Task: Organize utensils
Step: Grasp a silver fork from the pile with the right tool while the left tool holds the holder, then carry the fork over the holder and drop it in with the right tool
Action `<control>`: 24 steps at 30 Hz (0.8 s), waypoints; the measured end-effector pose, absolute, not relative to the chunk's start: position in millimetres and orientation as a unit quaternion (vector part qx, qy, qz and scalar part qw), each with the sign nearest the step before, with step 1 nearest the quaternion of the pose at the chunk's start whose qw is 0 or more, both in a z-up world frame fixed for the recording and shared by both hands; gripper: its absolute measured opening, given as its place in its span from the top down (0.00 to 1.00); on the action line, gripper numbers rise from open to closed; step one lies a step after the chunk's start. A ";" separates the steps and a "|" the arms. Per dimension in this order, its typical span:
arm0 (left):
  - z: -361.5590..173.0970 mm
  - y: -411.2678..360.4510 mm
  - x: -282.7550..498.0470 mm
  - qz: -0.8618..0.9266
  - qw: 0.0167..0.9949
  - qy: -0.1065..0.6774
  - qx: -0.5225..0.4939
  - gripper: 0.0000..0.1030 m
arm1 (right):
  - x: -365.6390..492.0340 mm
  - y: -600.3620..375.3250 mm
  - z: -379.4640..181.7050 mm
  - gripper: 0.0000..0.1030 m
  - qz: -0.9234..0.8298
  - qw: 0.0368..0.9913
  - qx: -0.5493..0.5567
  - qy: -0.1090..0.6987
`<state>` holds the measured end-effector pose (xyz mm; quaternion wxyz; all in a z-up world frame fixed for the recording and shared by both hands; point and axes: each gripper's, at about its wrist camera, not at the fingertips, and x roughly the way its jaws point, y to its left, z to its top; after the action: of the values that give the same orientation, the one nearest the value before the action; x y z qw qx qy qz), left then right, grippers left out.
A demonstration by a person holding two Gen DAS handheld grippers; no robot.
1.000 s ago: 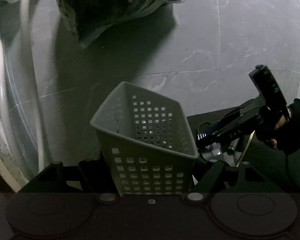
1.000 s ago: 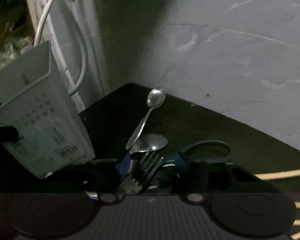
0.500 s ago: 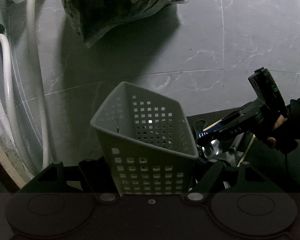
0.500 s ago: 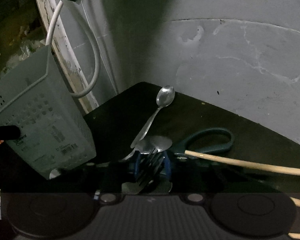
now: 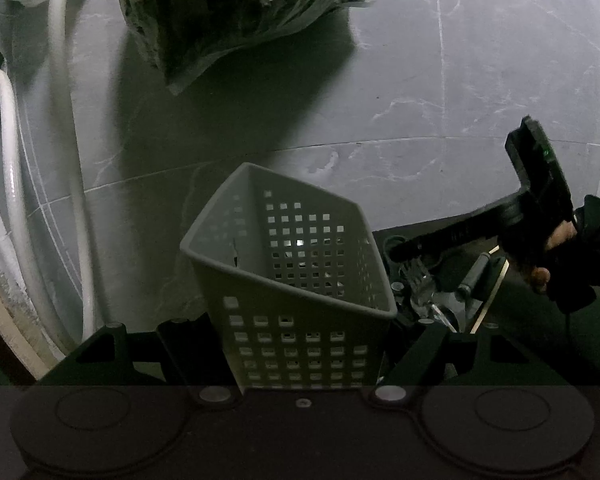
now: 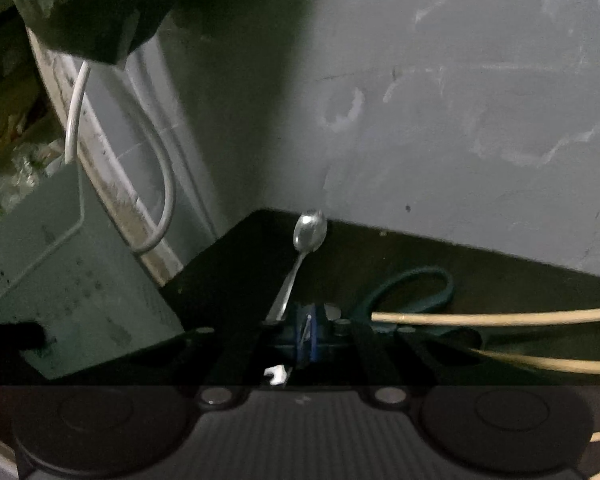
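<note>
Right gripper (image 6: 306,334) jaws closed together, their catch obscured; left gripper (image 5: 300,344) clamps perforated plastic basket (image 5: 296,280)

The basket (image 5: 300,280) is hiding most of the left tongs' (image 5: 300,360) fingers, and its base is running behind the camera housing. In the right wrist view, the chopsticks (image 6: 500,314) are running off the right edge, and the scissors (image 6: 412,288) are showing only one handle loop. What the right tongs (image 6: 306,334) are pinching between their blue pads is too dark and too thin to tell. The plastic bag (image 5: 236,12) is running off the top edge.
</note>
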<state>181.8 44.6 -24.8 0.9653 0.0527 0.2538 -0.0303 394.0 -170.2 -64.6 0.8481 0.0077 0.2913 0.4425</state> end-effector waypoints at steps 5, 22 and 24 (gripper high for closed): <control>-26.1 47.1 182.0 -0.039 0.966 0.251 0.055 0.24 | 374.5 -171.5 -38.0 0.98 0.407 0.883 0.005 0.234; -28.5 51.6 178.7 -0.064 0.967 0.239 0.059 0.25 | 305.8 -173.8 61.1 0.98 0.286 0.958 -0.019 0.018; -28.4 51.2 178.0 -0.065 0.967 0.238 0.059 0.25 | 295.0 -174.1 78.3 0.98 0.278 0.960 -0.019 -0.011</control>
<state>178.0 51.2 -28.4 0.9672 0.0590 0.2382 -0.0650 295.0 -174.1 78.3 0.9603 -0.0186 -0.0112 0.2781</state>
